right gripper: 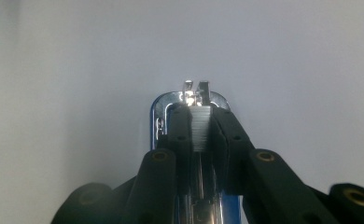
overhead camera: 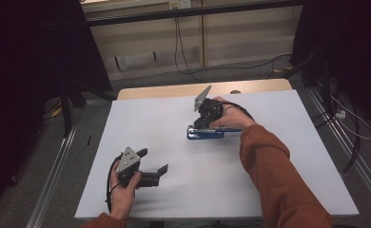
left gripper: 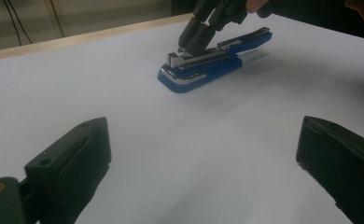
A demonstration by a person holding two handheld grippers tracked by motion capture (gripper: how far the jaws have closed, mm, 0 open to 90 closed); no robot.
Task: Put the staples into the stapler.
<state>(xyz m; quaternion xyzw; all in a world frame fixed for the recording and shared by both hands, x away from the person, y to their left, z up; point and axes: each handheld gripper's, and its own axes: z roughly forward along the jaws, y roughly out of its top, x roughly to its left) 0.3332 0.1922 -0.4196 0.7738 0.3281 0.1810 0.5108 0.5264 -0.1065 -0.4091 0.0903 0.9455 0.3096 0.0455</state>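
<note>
High view: right gripper (overhead camera: 200, 124) has its jaws clamped on the metal staple rail of the blue-and-chrome stapler (overhead camera: 205, 133) lying mid-surface on the white surface (overhead camera: 278, 156), while left gripper (overhead camera: 155, 164) rests well apart near the front edge, jaws spread wide, nothing between.

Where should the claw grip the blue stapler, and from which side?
Grip the stapler across its narrow metal top arm near the front, coming down from above. It lies flat on the table, long and slim, so its two long sides are the easy faces. The right claw already straddles that arm this way; the left claw is open, away from it.
</note>
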